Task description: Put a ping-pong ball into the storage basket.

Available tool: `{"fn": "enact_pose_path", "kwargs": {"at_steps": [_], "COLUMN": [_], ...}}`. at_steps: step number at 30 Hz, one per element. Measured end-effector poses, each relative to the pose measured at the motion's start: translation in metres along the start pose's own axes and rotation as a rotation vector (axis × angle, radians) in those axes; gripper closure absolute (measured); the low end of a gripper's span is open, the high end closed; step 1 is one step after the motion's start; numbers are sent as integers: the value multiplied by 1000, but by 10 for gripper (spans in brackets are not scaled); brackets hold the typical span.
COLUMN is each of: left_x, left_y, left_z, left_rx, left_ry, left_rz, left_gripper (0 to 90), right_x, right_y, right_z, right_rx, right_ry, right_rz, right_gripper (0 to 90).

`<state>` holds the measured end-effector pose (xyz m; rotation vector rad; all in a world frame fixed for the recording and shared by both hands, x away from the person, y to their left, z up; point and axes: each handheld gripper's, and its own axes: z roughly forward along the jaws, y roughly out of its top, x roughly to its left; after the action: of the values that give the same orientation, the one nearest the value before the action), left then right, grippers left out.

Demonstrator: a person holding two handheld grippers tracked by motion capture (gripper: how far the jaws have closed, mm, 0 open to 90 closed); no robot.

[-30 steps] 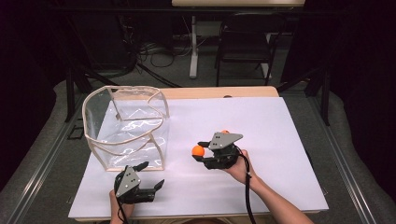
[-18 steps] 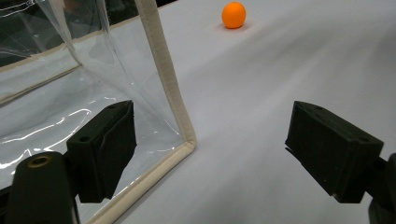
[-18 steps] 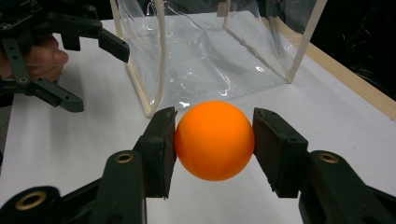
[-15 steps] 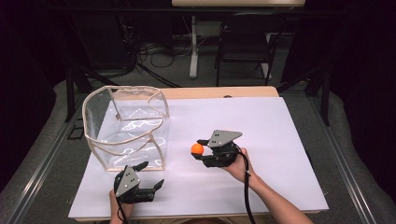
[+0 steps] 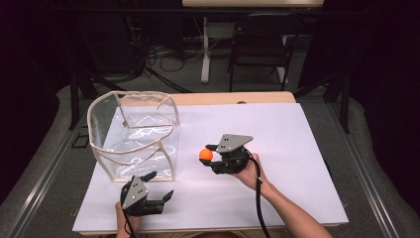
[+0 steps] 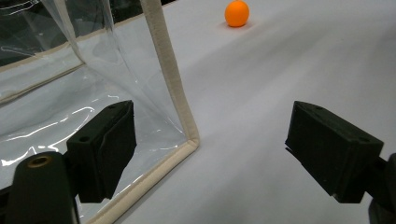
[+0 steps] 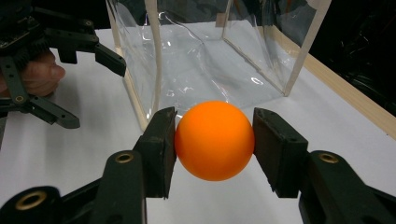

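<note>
An orange ball (image 5: 205,154) (image 7: 214,140) sits between the jaws of my right gripper (image 5: 208,154) (image 7: 215,136), which is shut on it; both pads touch its sides. A clear plastic bag with beige trim (image 5: 133,139) (image 7: 205,51) stands open-topped just left of the ball. My left gripper (image 5: 160,184) (image 6: 210,144) rests open near the front edge, with the bag's near corner (image 6: 170,79) between its spread jaws, untouched. In the left gripper view an orange ball (image 6: 236,13) shows far off on the sheet. The right gripper view also shows the left gripper (image 7: 93,93), open, beside the bag.
A white sheet (image 5: 297,148) covers the wooden table (image 5: 233,97); its right half is bare. Grey floor, dark chairs and cables lie beyond the far edge. A cable (image 5: 258,198) trails from the right gripper along the forearm.
The right gripper has shifted very slightly upward and left with the ball in it. The left gripper and the bag have stayed put.
</note>
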<state>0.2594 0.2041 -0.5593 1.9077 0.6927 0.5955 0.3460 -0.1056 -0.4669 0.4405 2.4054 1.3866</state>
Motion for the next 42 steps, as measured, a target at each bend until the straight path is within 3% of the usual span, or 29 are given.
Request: {"fn": "enact_pose_path", "kwargs": {"at_steps": [42], "left_x": [0], "left_y": [0], "left_z": [-1], "left_rx": [-3], "left_ry": [0], "left_rz": [5], "left_gripper": [159], "right_x": [-16], "right_y": [40], "right_z": [7], "right_rx": [-27], "right_ry": [-15], "right_rz": [-30], "right_gripper": [506]}}
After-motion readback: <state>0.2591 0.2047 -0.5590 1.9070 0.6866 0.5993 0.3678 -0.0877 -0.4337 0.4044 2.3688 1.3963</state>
